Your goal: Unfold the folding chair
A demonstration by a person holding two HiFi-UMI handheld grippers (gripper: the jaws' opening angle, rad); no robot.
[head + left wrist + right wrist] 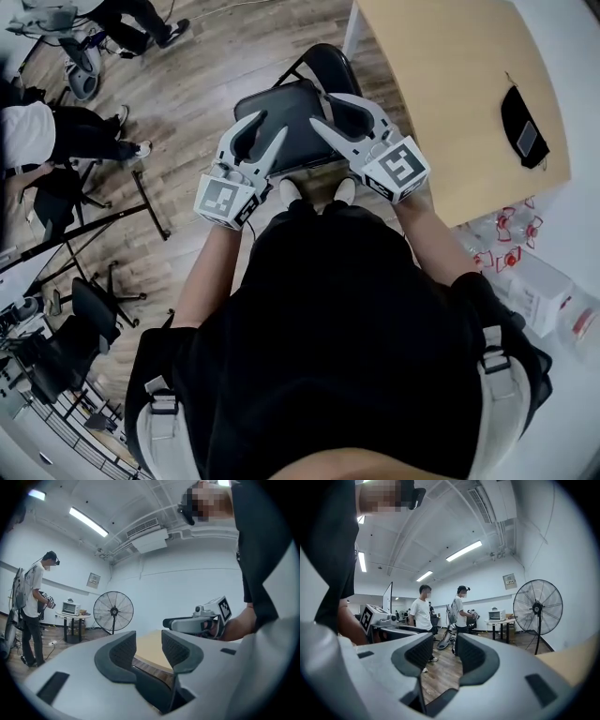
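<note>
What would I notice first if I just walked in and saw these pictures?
Two pale grey grippers, the left gripper and the right gripper, are held up side by side with nothing in them. Right below them a black chair stands on the wooden floor, beside a light wooden table. A big fan stands further back in the room.

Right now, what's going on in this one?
A person stands over a black folding chair beside a wooden table, holding a left claw and a right claw above its seat. Both claws are apart, with nothing between them. The chair looks already unfolded, its seat lying flat.
</note>
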